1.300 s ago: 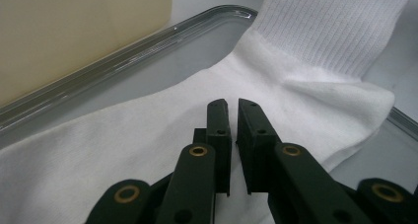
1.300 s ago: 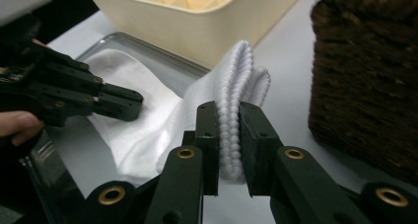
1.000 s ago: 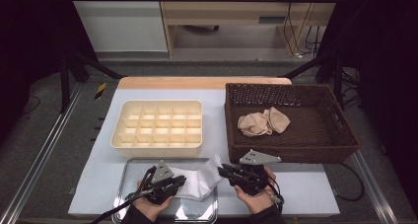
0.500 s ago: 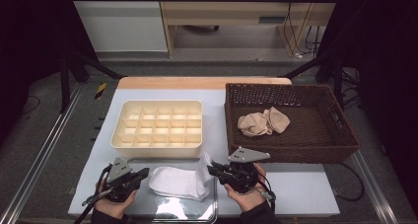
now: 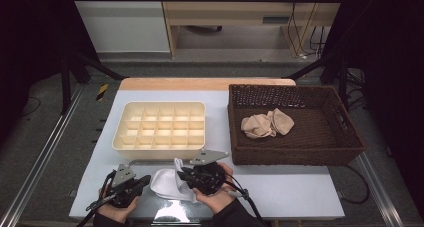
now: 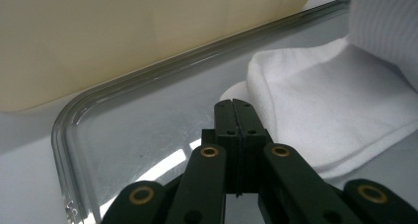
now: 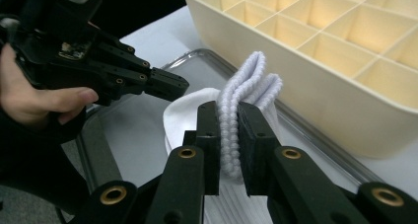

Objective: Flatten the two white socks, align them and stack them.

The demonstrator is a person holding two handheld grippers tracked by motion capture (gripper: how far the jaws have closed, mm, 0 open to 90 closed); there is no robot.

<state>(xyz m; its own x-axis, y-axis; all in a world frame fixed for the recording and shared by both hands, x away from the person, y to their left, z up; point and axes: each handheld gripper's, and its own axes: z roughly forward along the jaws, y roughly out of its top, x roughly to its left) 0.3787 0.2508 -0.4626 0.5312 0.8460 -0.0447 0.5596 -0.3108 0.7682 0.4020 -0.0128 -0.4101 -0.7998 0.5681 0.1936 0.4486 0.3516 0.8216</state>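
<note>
White sock [image 7: 241,105] pinched in right tongs [image 7: 229,135] over clear tray [image 6: 148,81], left tongs [image 6: 235,108] clenched empty, beige socks [image 5: 266,123] in wicker basket [image 5: 300,154]

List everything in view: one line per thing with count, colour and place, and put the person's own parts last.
white sock: 1, white, folded on the tray near the table's front edge, one end clamped in the right gripper
clear tray: 1, transparent, front of the table, under the sock
divided box: 1, cream, many square compartments, all looking empty, middle left of the table
wicker basket: 1, dark brown, right side of the table
beige socks: a small heap, count unclear, beige, inside the basket
table: 1, pale grey-white top with a wooden far edge
left gripper: 1, black, jaws shut and empty, over the tray beside the sock
right gripper: 1, black, jaws shut on the sock's ribbed end
hands: 2, one holding each gripper
</note>
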